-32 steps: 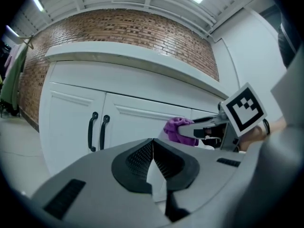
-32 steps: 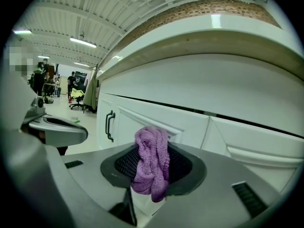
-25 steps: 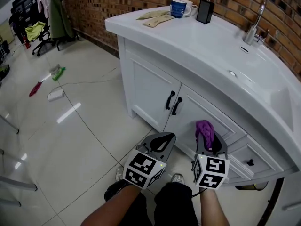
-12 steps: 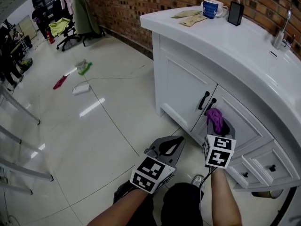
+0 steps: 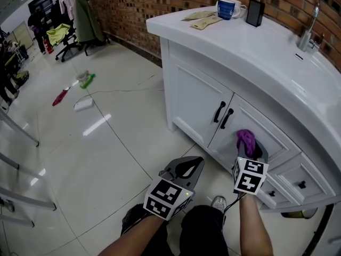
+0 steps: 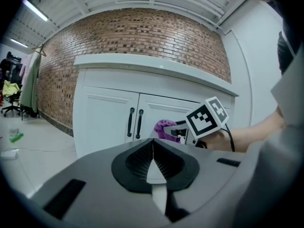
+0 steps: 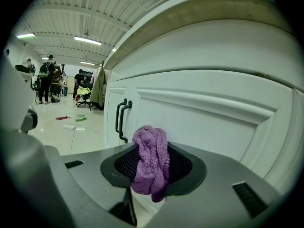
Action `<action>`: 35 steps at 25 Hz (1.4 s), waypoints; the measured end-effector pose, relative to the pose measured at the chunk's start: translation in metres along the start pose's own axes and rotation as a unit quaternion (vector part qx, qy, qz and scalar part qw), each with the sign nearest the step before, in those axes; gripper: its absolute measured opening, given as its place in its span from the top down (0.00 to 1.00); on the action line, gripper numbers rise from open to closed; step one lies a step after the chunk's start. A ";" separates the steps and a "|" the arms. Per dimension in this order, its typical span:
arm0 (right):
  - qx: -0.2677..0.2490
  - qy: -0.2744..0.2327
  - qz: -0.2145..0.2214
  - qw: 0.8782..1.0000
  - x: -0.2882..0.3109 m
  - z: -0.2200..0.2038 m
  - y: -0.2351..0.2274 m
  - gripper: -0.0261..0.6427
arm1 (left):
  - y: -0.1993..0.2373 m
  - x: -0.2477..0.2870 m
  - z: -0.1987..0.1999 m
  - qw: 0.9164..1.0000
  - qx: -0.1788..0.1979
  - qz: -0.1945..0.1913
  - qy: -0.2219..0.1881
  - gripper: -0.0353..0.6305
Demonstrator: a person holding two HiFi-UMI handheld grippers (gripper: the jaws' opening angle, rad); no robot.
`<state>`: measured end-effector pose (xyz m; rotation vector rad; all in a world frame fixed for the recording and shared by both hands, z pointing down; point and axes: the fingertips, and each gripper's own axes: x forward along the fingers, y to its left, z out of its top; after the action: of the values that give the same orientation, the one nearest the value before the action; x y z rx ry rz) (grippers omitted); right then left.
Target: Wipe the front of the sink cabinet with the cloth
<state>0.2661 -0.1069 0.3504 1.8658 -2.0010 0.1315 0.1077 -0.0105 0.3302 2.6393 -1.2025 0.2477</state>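
A purple cloth (image 5: 246, 140) (image 7: 151, 158) (image 6: 164, 128) is bunched between the jaws of my right gripper (image 5: 248, 149) (image 7: 152, 163), which is shut on it. The cloth sits right at the white cabinet door (image 5: 250, 129) (image 7: 204, 122), to the right of the two black door handles (image 5: 223, 115) (image 7: 121, 118) (image 6: 134, 122); contact with the door is not certain. My left gripper (image 5: 184, 169) (image 6: 153, 160) is shut with nothing in it, lower down over the floor, to the left of the right gripper and away from the cabinet.
The white sink counter (image 5: 256, 47) carries a blue mug (image 5: 226, 8), a black container (image 5: 255, 12), folded beige cloths (image 5: 201, 18) and a tap (image 5: 308, 33). Drawers (image 5: 301, 183) lie right of the doors. Small objects (image 5: 74, 92) litter the tiled floor at left. My shoes (image 5: 217, 202) are below.
The head view has swung so the cabinet sits a little more to the left. My right gripper with the cloth has moved slightly lower and to the right along the door.
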 end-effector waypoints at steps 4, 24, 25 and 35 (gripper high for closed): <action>-0.002 0.012 -0.033 0.999 -0.022 -0.016 -0.030 0.75 | -0.018 0.013 0.004 1.000 -0.001 -0.022 -0.007 0.94; -0.016 0.011 -0.017 1.000 -0.042 -0.029 -0.038 0.75 | -0.055 0.066 -0.010 0.997 0.003 -0.073 0.012 0.94; -0.017 0.009 -0.009 1.000 -0.038 -0.027 -0.030 0.75 | -0.051 0.066 -0.010 0.997 0.008 -0.071 0.015 0.94; -0.021 0.011 0.070 0.997 0.026 -0.014 0.052 0.75 | -0.017 0.029 -0.024 0.999 0.019 -0.029 0.035 0.94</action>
<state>0.2176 -0.1208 0.3821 1.6904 -2.1031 0.1459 0.1382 -0.0133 0.3581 2.6684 -1.1089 0.3526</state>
